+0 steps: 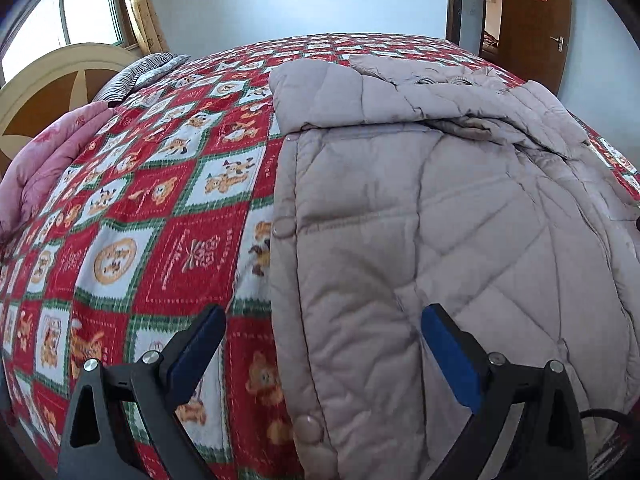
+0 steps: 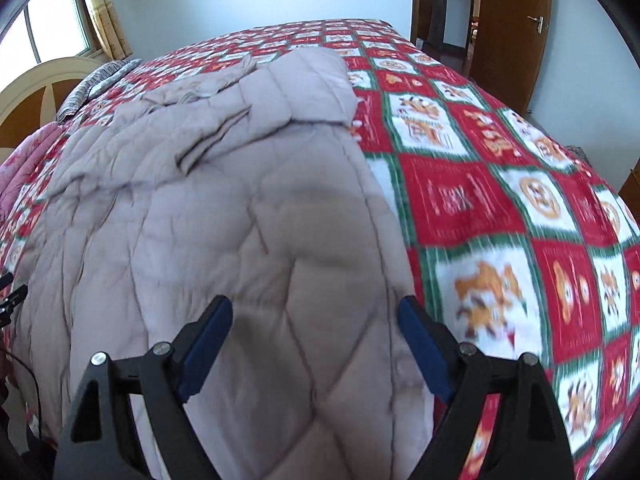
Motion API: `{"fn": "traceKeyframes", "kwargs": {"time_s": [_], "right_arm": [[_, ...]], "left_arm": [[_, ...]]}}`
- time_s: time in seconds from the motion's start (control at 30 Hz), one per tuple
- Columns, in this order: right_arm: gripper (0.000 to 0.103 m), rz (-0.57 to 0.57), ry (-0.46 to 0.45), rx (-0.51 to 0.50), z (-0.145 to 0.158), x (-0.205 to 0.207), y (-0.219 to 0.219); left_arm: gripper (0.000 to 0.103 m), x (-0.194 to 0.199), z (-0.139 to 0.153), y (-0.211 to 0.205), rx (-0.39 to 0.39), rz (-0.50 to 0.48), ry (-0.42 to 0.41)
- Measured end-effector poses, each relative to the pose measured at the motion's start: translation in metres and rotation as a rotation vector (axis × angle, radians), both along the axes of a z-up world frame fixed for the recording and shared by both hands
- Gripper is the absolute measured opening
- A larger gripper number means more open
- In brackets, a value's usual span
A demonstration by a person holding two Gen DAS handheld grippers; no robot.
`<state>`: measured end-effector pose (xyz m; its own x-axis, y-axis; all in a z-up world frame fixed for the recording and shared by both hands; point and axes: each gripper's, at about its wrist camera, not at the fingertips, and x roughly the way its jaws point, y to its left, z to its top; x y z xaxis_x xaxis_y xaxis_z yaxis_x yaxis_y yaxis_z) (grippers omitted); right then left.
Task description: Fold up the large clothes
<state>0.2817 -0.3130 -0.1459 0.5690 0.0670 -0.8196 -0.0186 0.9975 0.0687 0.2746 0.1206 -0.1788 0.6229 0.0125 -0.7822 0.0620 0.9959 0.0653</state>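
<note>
Your left gripper (image 1: 322, 330) hangs with jaws spread over the snap-button edge of the beige quilted coat (image 1: 432, 216); your right gripper (image 2: 316, 326), jaws also spread, holds nothing above the coat's body. Its hem is cut off below both views, and the right view blurs. It lies on a red patchwork bedspread (image 1: 160, 216), a wooden door (image 2: 508, 32) behind.

The quilted coat's (image 2: 224, 208) hem runs off the bottom edge; the bedspread (image 2: 488, 280) looks motion-blurred.
</note>
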Motion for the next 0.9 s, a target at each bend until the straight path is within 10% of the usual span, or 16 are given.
{"fn": "traceKeyframes", "kwargs": {"time_s": [0.27,0.37,0.43,0.53,0.77,0.83,0.9], "right_arm": [[0.074,-0.013,0.019,0.074,-0.005,-0.042,-0.007],[0.056,-0.016,0.032,0.085,-0.011,-0.049,-0.007],[0.044,-0.025,0.041,0.126,-0.012,-0.054,-0.007],[0.04,-0.02,0.057,0.163,-0.014,-0.056,0.002],[0.046,0.01,0.018,0.086,-0.012,-0.07,0.019],[0.071,-0.049,-0.02,0.122,-0.009,-0.072,0.004],[0.076,-0.102,-0.022,0.165,-0.01,-0.073,-0.009]], "left_arm": [[0.097,-0.045,-0.019,-0.006,-0.177,-0.069,0.054],[0.07,-0.054,-0.018,-0.013,-0.16,-0.112,0.016],[0.032,-0.056,-0.013,-0.014,-0.171,-0.145,0.004],[0.019,-0.059,-0.004,-0.016,-0.119,-0.165,-0.022],[0.023,-0.064,0.006,0.01,-0.115,-0.147,-0.048],[0.045,-0.065,0.004,0.009,-0.114,-0.118,-0.044],[0.068,-0.066,0.0,0.007,-0.094,-0.098,-0.037]]}}
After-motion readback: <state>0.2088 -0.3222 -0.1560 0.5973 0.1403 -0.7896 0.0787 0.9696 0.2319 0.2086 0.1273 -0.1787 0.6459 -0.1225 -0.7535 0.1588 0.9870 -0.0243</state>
